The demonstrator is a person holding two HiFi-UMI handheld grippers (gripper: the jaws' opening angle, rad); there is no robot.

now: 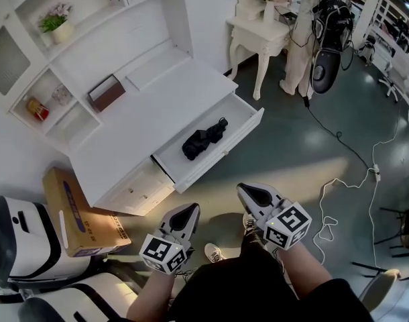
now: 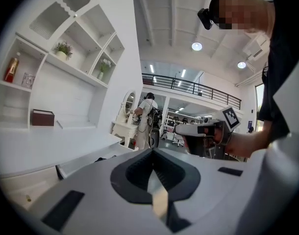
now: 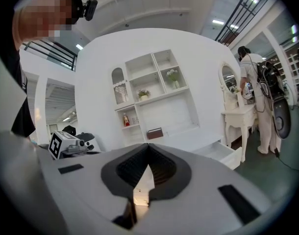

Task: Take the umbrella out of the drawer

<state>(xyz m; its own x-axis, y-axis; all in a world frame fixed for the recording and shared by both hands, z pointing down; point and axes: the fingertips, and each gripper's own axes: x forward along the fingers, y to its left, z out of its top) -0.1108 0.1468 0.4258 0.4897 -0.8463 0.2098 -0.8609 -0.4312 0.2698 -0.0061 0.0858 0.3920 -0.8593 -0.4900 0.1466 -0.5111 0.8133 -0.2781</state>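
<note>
The umbrella (image 1: 204, 139) presented as black cloth, matt and creased in soft folds. The drawer (image 1: 221, 154) and the counter (image 1: 144, 113) above it carried a smooth white painted finish with a low sheen; the material under the paint could not be determined. The box (image 1: 80, 223) beside the counter was brown cardboard, matt, with a printed strip on one face. The floor (image 1: 305, 133) was a smooth grey-green coating, glossy enough to throw back light. The left gripper (image 1: 189, 210) and right gripper (image 1: 248, 190) had matt grey plastic shells; their fingers (image 2: 132, 173) were lined with a dark, ribbed, rubber-like material.
</note>
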